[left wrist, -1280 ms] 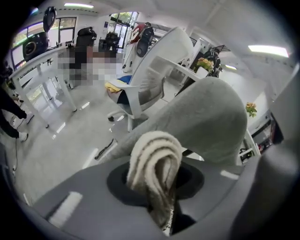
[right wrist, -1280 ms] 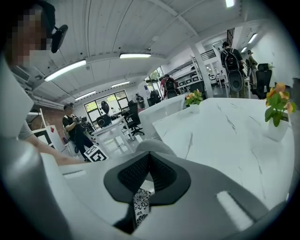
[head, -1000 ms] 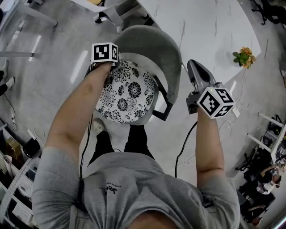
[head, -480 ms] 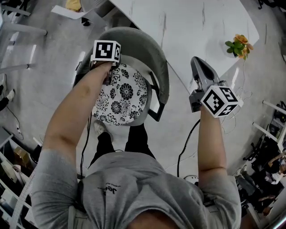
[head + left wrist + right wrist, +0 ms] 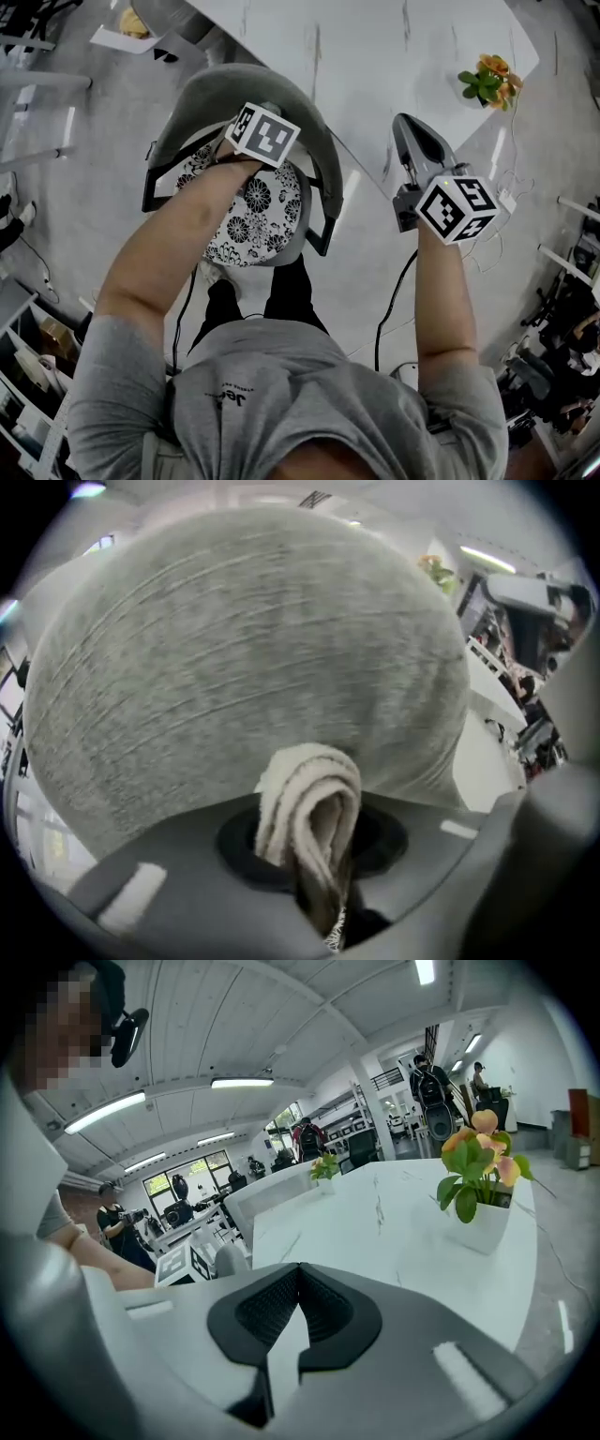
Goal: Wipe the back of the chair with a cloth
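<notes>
The grey chair back [image 5: 234, 89] curves round a flower-patterned seat [image 5: 251, 211] just below the white table. My left gripper [image 5: 253, 122] is inside the curve of the back, its marker cube above the seat. In the left gripper view the grey fabric of the chair back [image 5: 244, 658] fills the frame, and a folded pale cloth [image 5: 309, 808] sticks up from the left gripper [image 5: 314, 874], which is shut on it and close to the fabric. My right gripper [image 5: 412, 141] hovers over the table's edge, jaws shut with nothing between them [image 5: 298, 1288].
The white table [image 5: 394, 56] stands behind the chair, with a potted plant [image 5: 486, 80] near its right end, also seen as a potted plant [image 5: 480, 1180] in the right gripper view. Black chair arms [image 5: 323, 225] flank the seat. People and desks stand farther off.
My left gripper has moved right and forward along the inside of the chair back, from its left side toward the middle. The right gripper has barely moved.
</notes>
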Demonstrator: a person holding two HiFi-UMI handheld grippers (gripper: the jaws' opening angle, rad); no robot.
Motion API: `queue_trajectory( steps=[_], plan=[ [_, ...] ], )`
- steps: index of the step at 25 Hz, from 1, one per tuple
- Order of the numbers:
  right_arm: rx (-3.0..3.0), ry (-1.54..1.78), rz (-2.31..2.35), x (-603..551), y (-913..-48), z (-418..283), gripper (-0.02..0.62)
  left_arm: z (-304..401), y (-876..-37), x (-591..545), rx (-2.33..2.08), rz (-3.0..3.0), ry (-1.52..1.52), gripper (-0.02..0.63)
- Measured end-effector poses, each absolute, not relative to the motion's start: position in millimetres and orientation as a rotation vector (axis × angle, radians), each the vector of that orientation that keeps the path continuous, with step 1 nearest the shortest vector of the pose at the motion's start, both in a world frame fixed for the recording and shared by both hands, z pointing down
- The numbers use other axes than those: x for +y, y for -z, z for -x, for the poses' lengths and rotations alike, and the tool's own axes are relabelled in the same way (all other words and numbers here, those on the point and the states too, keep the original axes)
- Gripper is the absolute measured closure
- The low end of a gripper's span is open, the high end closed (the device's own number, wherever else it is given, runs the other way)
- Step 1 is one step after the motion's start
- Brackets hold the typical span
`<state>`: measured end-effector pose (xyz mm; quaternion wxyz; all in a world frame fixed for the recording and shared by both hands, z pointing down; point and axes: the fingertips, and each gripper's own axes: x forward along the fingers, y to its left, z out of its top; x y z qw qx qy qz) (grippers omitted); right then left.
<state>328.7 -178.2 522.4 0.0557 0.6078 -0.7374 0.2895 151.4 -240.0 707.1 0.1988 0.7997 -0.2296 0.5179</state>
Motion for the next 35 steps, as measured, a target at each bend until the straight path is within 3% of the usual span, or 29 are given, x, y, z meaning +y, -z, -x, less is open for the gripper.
queue_trajectory(
  steps=[11, 16, 20, 28, 35],
  plan=[
    [-2.264, -0.812, -1.834, -181.4, -516.5, -322.1, 0.594, -216.1, -710.4, -125.3, -0.081, -2.548, -1.574, 0.46],
    [-2.261, -0.793, -1.83, -176.7, -513.5, -306.0, 0.594, -209.5, -697.1, -102.5, 0.007, -2.534, -1.343, 0.459],
    [-2.265, -0.779, -1.818, -172.9, -511.2, -284.3, 0.594, -149.8, -698.3, -132.6, -0.277, -2.345, -1.097, 0.46],
    [-2.276, -0.821, -1.758, -170.9, -516.7, -223.8, 0.594, 49.0, -744.9, -205.8, -0.878, -1.907, -0.951, 0.459],
    [-2.283, -0.859, -1.703, -181.4, -526.3, -191.4, 0.594, 113.0, -768.7, -240.9, -1.083, -1.68, -0.909, 0.459]
  ],
)
